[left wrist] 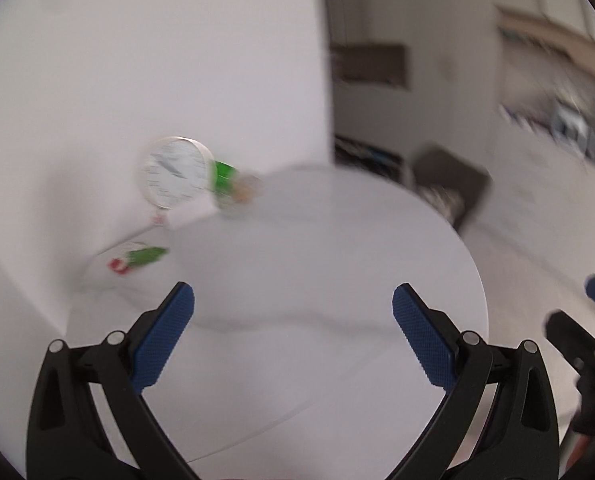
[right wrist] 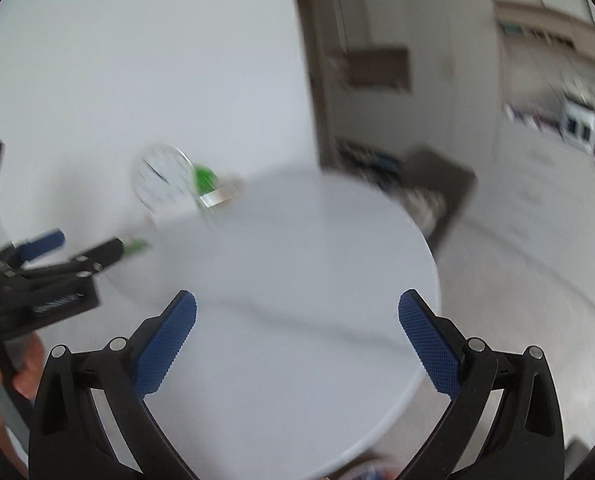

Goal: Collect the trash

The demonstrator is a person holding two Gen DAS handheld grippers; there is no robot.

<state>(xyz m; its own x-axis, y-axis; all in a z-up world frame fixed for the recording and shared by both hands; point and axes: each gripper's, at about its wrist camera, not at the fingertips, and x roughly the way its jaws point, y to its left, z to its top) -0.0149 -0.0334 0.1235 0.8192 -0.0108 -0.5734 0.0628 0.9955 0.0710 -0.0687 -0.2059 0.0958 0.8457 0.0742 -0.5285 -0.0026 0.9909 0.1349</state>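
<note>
Approach step: both hand-held grippers, left [left wrist: 293, 300] and right [right wrist: 297, 306], wide open, empty. Next: reach green wrapper [left wrist: 143, 258] at tabletop [left wrist: 317, 240] far-left edge by wall.

On my left gripper [left wrist: 293, 310] I see black arms and blue pads [left wrist: 163, 340] with a fine dotted texture; my right gripper [right wrist: 297, 316] has the same black and blue. The round table [left wrist: 337, 248] is white. On it, the clock [left wrist: 173, 172] has a white face with dark marks and hands. Beside the clock, the blurred trash [left wrist: 225, 180] is bright green with some white. The flat packet [left wrist: 137, 260] shows green and red on white. The wall [left wrist: 157, 60] is white.
</note>
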